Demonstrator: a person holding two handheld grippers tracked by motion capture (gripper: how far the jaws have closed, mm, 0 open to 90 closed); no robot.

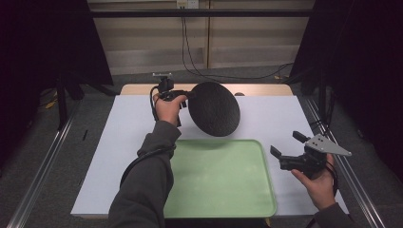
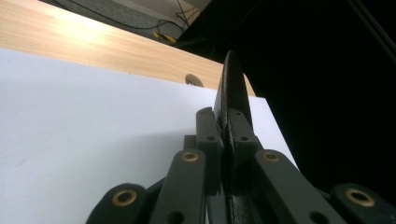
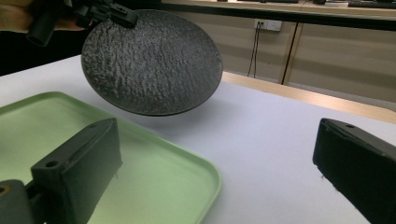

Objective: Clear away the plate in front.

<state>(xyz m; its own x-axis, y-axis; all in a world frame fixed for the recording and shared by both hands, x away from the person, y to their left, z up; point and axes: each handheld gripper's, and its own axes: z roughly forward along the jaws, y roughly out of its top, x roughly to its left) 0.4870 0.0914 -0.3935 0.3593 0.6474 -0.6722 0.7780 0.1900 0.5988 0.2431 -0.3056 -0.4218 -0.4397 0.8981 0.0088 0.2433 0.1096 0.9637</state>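
On my left gripper (image 1: pixel 186 95) the 2 jaws are pressed together on the rim of the black plate (image 1: pixel 215 109), 1 jaw on each face. In the left gripper view the plate edge (image 2: pixel 232 88) runs straight up between the closed jaw tips of that gripper (image 2: pixel 225 135), with no gap I can see on either side. The left hand (image 1: pixel 167 108) wraps the handle behind it.

My right gripper (image 1: pixel 289 145) stands wide open and holds nothing. In its own view the 2 jaws of the right gripper (image 3: pixel 219 163) sit far apart, 1 over the green tray (image 3: pixel 154 186), the other over the white table cover (image 3: pixel 275 135). The right hand (image 1: pixel 319 183) holds it near the tray's right edge.

The plate is round, matte black, with a rough pebbled surface (image 3: pixel 152 60). It is lifted off the table and tilted steeply, gripped at its upper left rim, its lower rim hanging near the far edge of the green tray (image 1: pixel 221 178). I cannot tell whether that rim touches the tray; a shadow shows beneath it on the white table cover (image 1: pixel 271 118). The left gripper (image 3: pixel 109 14) shows at the plate's top edge in the right gripper view.
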